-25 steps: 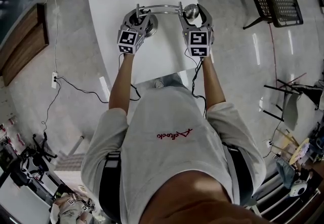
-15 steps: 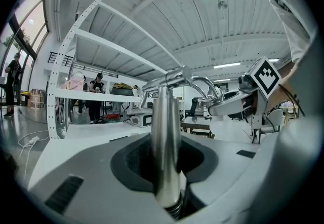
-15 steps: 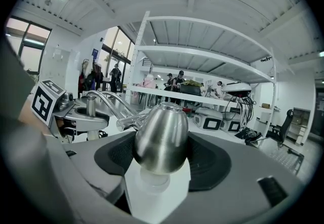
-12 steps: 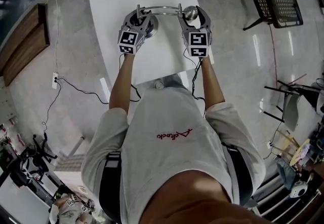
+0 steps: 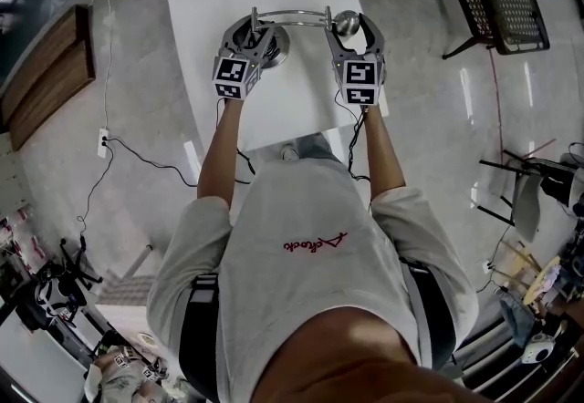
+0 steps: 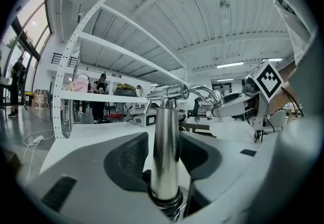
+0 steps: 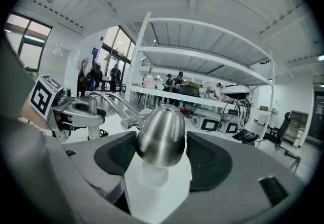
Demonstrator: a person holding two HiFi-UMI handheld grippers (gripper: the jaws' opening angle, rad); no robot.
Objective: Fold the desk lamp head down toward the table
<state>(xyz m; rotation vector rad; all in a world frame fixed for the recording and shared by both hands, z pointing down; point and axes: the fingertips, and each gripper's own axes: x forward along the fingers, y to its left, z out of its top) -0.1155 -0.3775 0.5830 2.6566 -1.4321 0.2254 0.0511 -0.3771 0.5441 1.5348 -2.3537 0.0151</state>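
Lamp head hangs low over white table at my one o'clock. Right gripper is clamped on its steel shell to steer it down. Stem at eleven o'clock stands between the left gripper jaws, which have just been opening. Its pads seem clear of the stem, probably releasing the brace.

Red curly writing is running across the person's grey shirt, but it is sitting upside down and is too loopy to read for sure. The cube on the left gripper and the cube on the right gripper are showing black-and-white square patterns, not letters or numbers. No other words are showing clearly enough to read.
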